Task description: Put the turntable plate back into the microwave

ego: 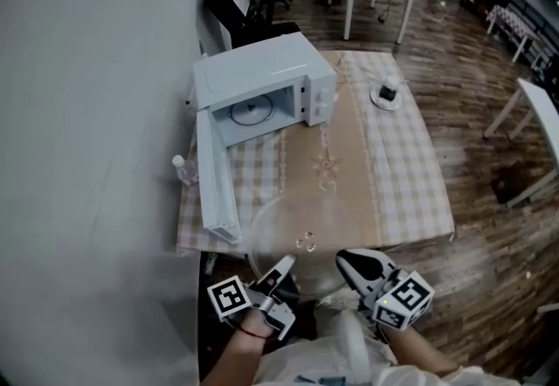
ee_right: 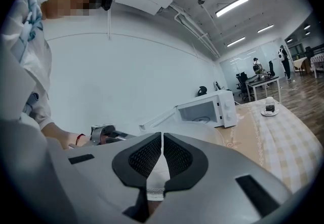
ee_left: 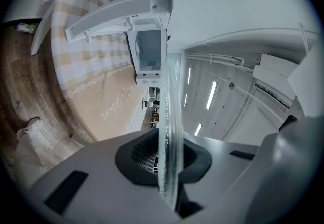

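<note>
Head view shows the glass turntable plate held level over the table's near edge. The left gripper and right gripper each pinch its rim on opposite sides, probably to balance it for the open microwave. Only the left gripper view shows the rim edge-on between the pads.

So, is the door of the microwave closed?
No, the microwave door stands wide open in the head view.

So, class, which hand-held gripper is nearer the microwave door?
Left. The left hand-held gripper is close by the door's free edge; the right hand-held gripper is farther to the side.
</note>
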